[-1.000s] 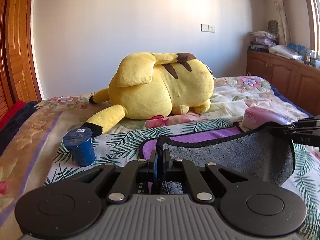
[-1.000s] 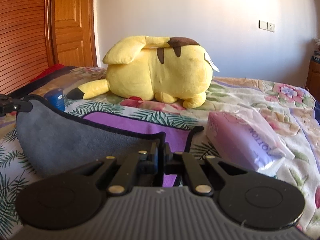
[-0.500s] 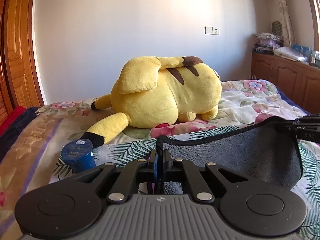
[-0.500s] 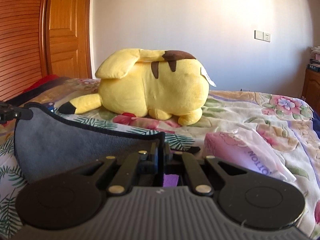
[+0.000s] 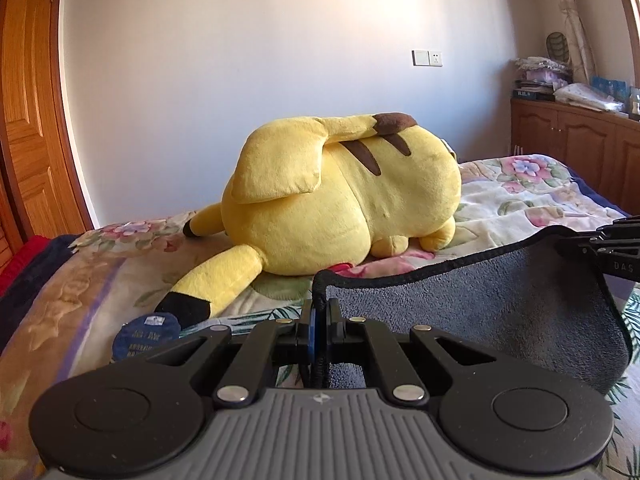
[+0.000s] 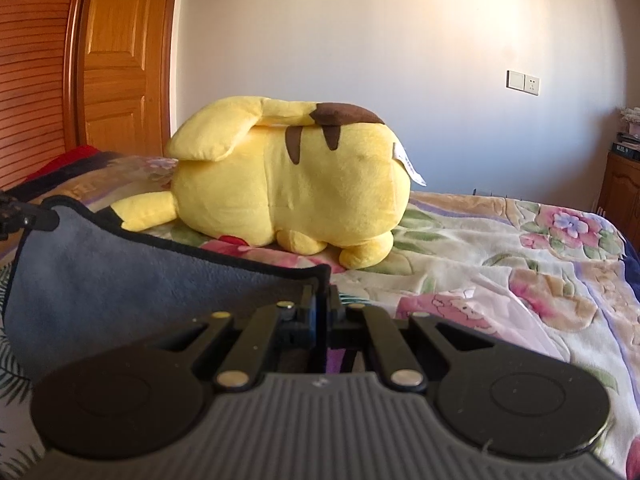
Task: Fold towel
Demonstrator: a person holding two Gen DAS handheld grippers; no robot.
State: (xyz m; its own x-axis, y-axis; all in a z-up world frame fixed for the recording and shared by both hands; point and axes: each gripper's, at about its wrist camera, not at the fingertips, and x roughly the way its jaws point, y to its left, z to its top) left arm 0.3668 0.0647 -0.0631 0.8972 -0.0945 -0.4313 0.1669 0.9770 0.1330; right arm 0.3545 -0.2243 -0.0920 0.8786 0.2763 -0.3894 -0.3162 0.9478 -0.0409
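Observation:
A grey towel [image 5: 480, 312] with a black hem and a purple underside hangs stretched between my two grippers above the bed. My left gripper [image 5: 319, 310] is shut on the towel's left corner. My right gripper [image 6: 323, 304] is shut on the right corner; it also shows at the right edge of the left wrist view [image 5: 616, 248]. In the right wrist view the towel [image 6: 120, 276] sags to the left, where the left gripper [image 6: 16, 214] pinches it. The lower part of the towel is hidden behind the gripper bodies.
A big yellow plush toy [image 5: 344, 200] lies on the floral bedspread [image 6: 500, 248] just beyond the towel. A blue round tub [image 5: 146, 336] stands at the left. A pink plastic packet [image 6: 460, 308] lies at the right. A wooden door [image 6: 124, 60] and a cabinet [image 5: 576, 148] flank the bed.
Both grippers have moved forward toward the plush toy with the towel edge raised. The purple underside that lay in view is now mostly hidden behind the lifted grey face.

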